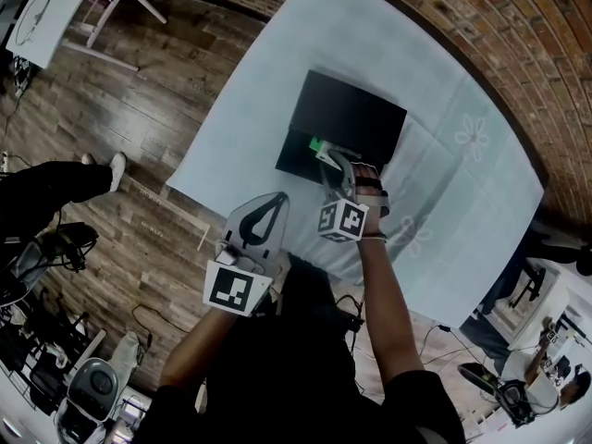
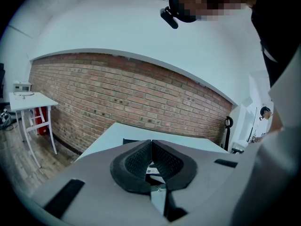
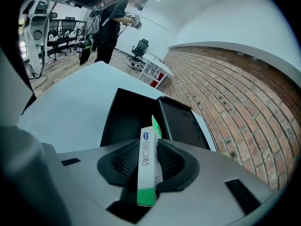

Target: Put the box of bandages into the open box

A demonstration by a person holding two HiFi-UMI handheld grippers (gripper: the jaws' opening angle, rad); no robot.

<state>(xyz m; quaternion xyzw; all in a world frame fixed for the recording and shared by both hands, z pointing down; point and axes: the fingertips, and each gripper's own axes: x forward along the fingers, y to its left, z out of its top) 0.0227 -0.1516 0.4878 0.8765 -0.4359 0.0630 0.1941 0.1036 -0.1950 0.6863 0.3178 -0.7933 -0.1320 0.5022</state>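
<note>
Black open box (image 3: 124,121) sits on the cloth-covered tabletop (image 1: 444,202), close to the edge on our side, with its lid (image 3: 181,124) raised along one side. Right gripper (image 3: 148,145) points steeply down at it. Its jaws stand fairly wide on the white-and-green box of bandages (image 3: 146,173), pads against the two broad faces, thin edge up. So the box of bandages hangs in the air just at the open box's near rim, not inside yet. Left gripper (image 2: 151,145) hangs back near our body, jaws tip to tip with nothing between them. Step in hand, we judge: the drop. To do it well we want the box of bandages fully over the empty bottom, clear of lid and rim, and low before the pads let go. It looks light and could tip or bounce off the rim. Left gripper should keep away.
</note>
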